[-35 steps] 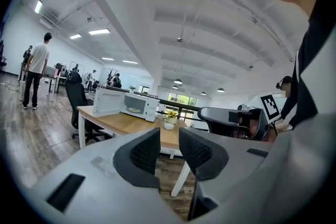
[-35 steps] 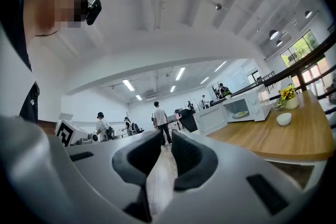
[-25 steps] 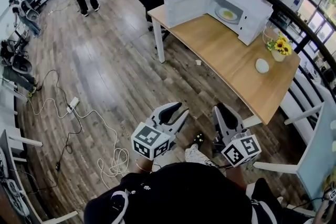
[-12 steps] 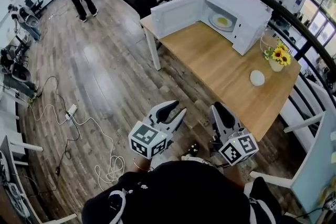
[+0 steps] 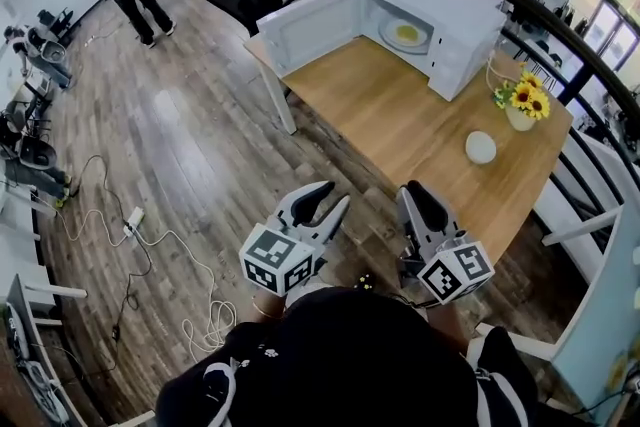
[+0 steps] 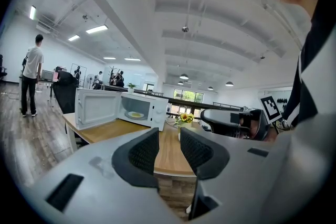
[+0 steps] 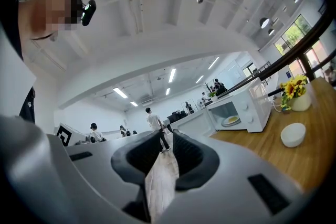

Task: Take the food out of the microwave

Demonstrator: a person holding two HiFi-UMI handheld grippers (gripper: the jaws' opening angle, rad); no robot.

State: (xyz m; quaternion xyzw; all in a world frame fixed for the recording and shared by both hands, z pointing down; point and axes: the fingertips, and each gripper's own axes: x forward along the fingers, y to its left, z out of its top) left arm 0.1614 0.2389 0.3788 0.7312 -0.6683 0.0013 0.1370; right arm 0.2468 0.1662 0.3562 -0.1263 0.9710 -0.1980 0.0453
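Left gripper has its jaws spread with nothing between them, and the right gripper shows only a narrow gap, also empty; both sit low in the centre of the head view, short of the surface. The food, a yellow patch on a round plate with no long axis to mind, lies inside the microwave toward the upper right, its door swung open to the left — I judge the right gripper the nearer. No brand or label is readable — only the square markers on the gripper cubes.
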